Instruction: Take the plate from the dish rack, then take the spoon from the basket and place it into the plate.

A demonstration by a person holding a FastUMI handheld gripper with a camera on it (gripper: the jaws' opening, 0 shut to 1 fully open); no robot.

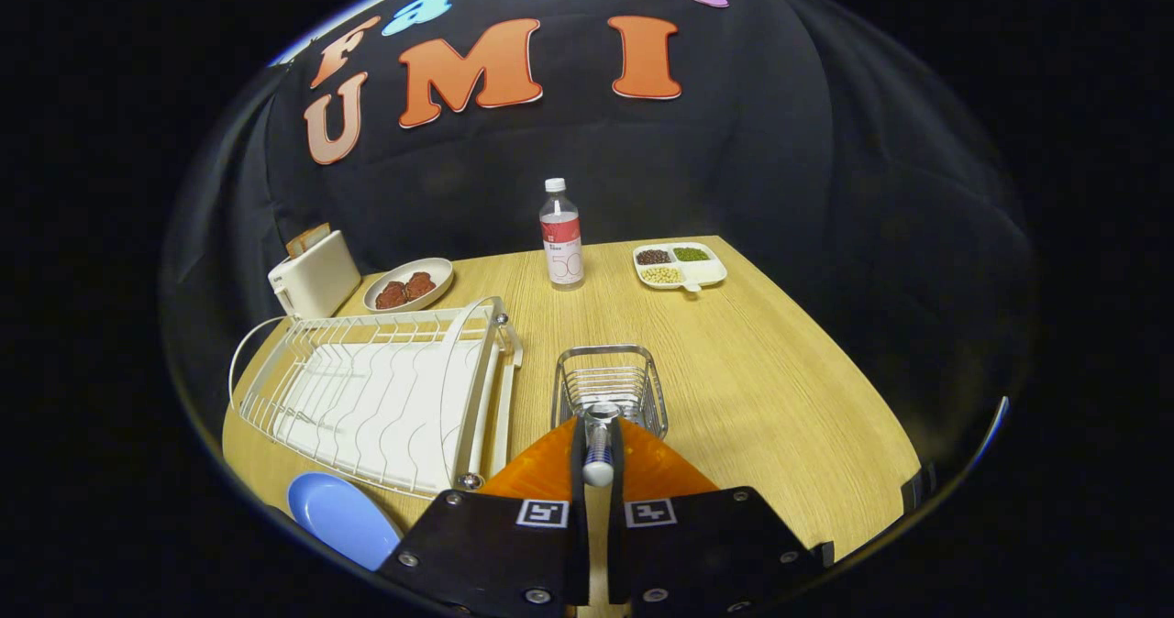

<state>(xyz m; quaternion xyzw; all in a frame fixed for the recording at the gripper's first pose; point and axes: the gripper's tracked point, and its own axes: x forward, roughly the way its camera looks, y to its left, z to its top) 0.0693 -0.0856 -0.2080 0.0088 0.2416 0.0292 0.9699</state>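
Gripper (pixel 598 448) fingers clamped on metal spoon handle (pixel 598 453) with blue-and-white grip, just at the near rim of the small wire basket (pixel 610 384) at 12 o'clock. Round blue plate (pixel 341 515) on the wooden table (pixel 761 370) at 9 o'clock, beside white wire dish rack (pixel 385 398) at 10. Farther: clear water bottle (pixel 561 237) at 12, white sectioned tray of beans (pixel 680 265) at 1, bowl of brown food (pixel 408 285) and white toaster (pixel 314 276) at 11.

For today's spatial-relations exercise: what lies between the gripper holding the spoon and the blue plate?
In the gripper view, the gripper, shut on the spoon, and the blue plate are separated by bare table and the dish rack's near corner.
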